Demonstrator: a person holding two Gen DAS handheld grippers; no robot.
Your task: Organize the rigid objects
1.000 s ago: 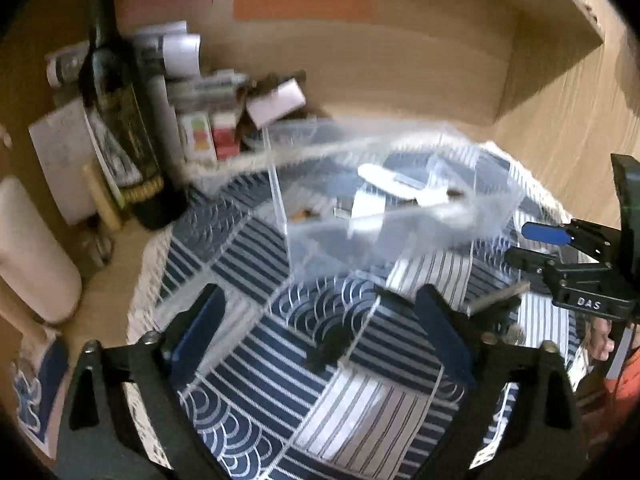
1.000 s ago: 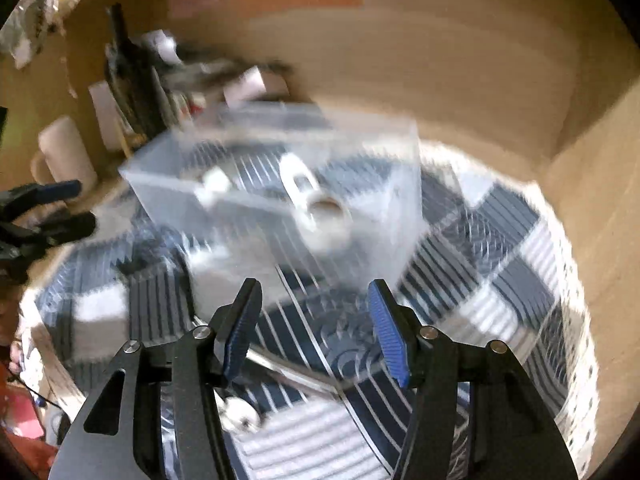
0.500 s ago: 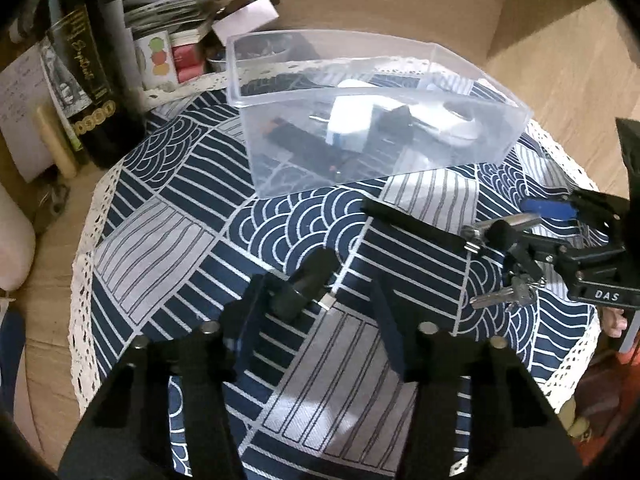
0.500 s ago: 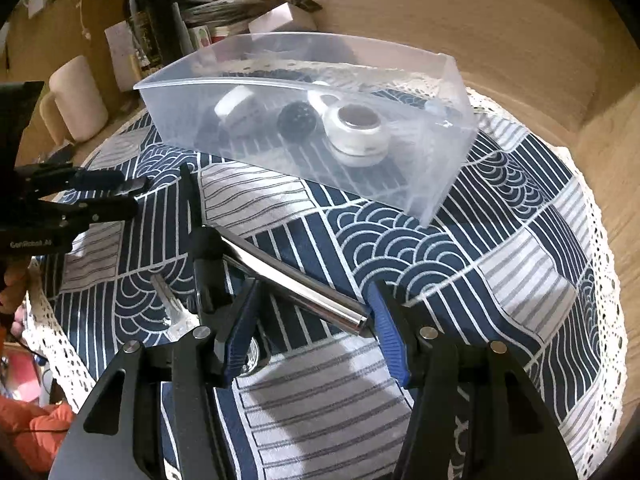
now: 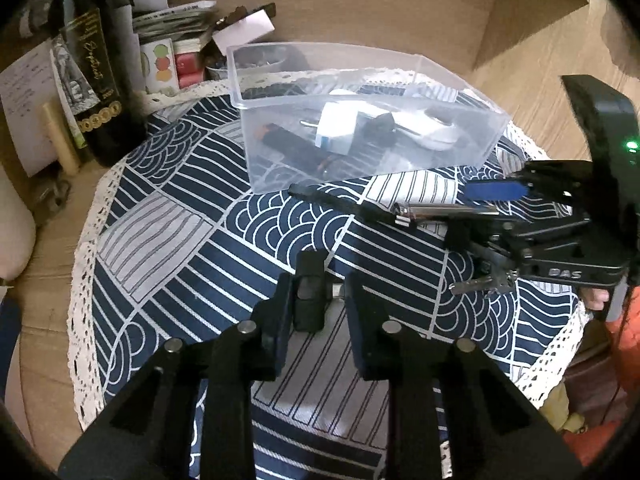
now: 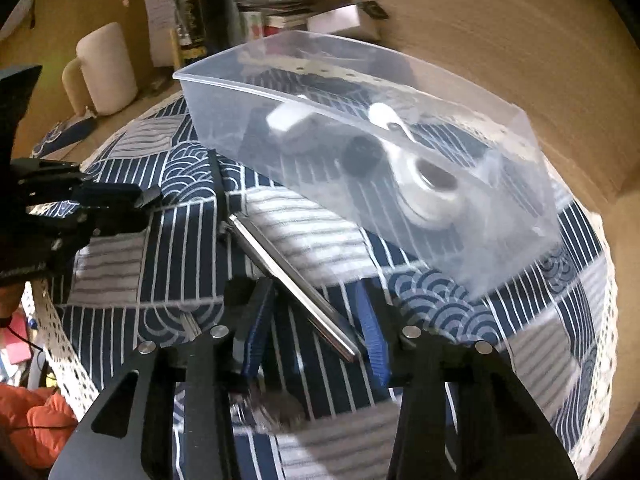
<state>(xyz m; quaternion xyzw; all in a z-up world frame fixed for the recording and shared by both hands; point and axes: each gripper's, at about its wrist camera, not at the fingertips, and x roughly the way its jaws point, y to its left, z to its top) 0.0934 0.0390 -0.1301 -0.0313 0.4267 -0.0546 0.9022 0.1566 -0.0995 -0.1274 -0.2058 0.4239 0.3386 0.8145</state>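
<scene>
A clear plastic box [image 5: 460,92] [image 6: 532,184] stands on the blue patterned cloth [image 5: 168,216] and holds a white plug, a black item and a white round item. My left gripper [image 5: 316,300] is open, its fingers either side of a small black block [image 5: 310,292] on the cloth. My right gripper [image 6: 316,324] is open around a silver rod [image 6: 292,280] joined to a black stick [image 5: 340,202]. The right gripper also shows in the left wrist view [image 5: 496,216]. Keys [image 5: 480,284] lie under it.
A dark wine bottle [image 5: 96,68], papers and small boxes [image 5: 172,60] crowd the back left. A cream mug [image 6: 106,68] stands left of the cloth. A wooden wall [image 5: 380,4] rises close behind the box. The cloth's lace edge [image 5: 80,288] marks the table rim.
My left gripper has moved forward and narrowed around the black block. My right gripper has moved forward over the silver rod, closer to the box.
</scene>
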